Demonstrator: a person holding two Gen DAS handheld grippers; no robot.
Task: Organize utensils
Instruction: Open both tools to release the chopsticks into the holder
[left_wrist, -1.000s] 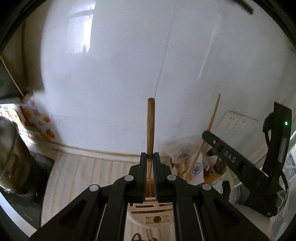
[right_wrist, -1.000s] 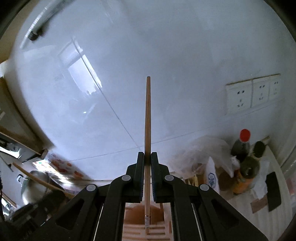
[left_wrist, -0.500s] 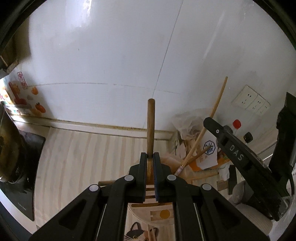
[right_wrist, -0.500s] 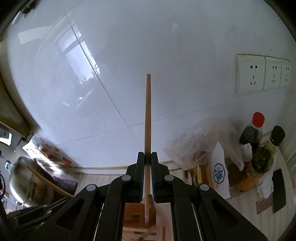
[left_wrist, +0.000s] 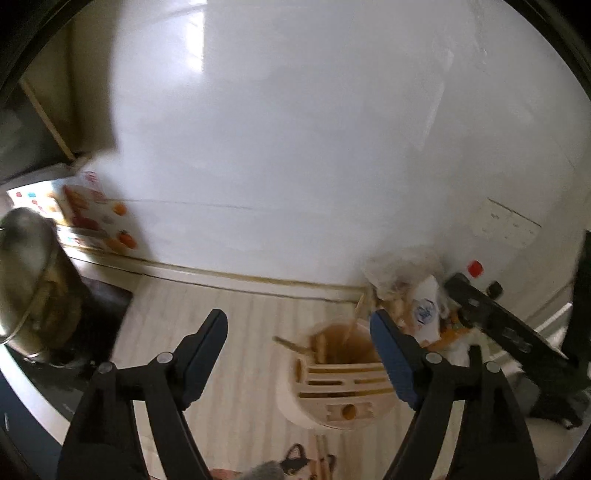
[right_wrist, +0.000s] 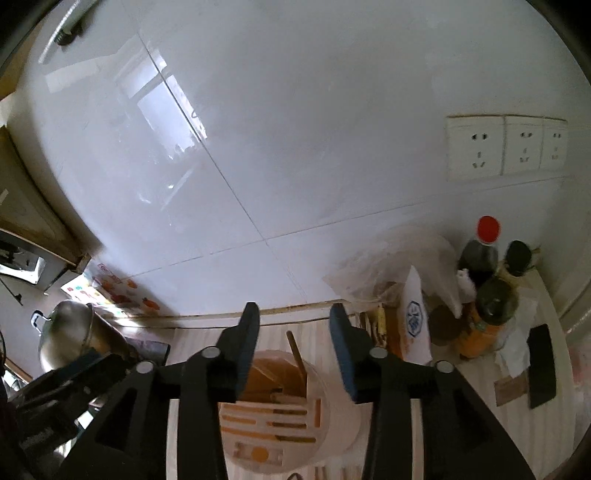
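A round, pale utensil holder (left_wrist: 334, 391) with a slotted wooden top stands on the light wood counter, also in the right wrist view (right_wrist: 280, 417). Wooden utensils stand in its open compartment: a handle (left_wrist: 291, 345) and a thin stick (left_wrist: 356, 314) in the left wrist view, a stick (right_wrist: 296, 356) in the right wrist view. My left gripper (left_wrist: 297, 328) is open and empty above the holder. My right gripper (right_wrist: 293, 321) is open and empty over the holder. The right gripper's body (left_wrist: 513, 336) shows in the left wrist view.
A steel pot (left_wrist: 26, 273) sits on a dark cooktop (left_wrist: 74, 354) at left. Sauce bottles (right_wrist: 484, 258), plastic bags (right_wrist: 406, 266) and a white packet (right_wrist: 415, 317) crowd the right corner. Wall sockets (right_wrist: 506, 146) are on the white tiled wall. A black object (right_wrist: 541, 363) lies at right.
Both grippers opened and let go of their wooden utensils, which now stand in the holder. Both cameras shifted slightly over the holder.
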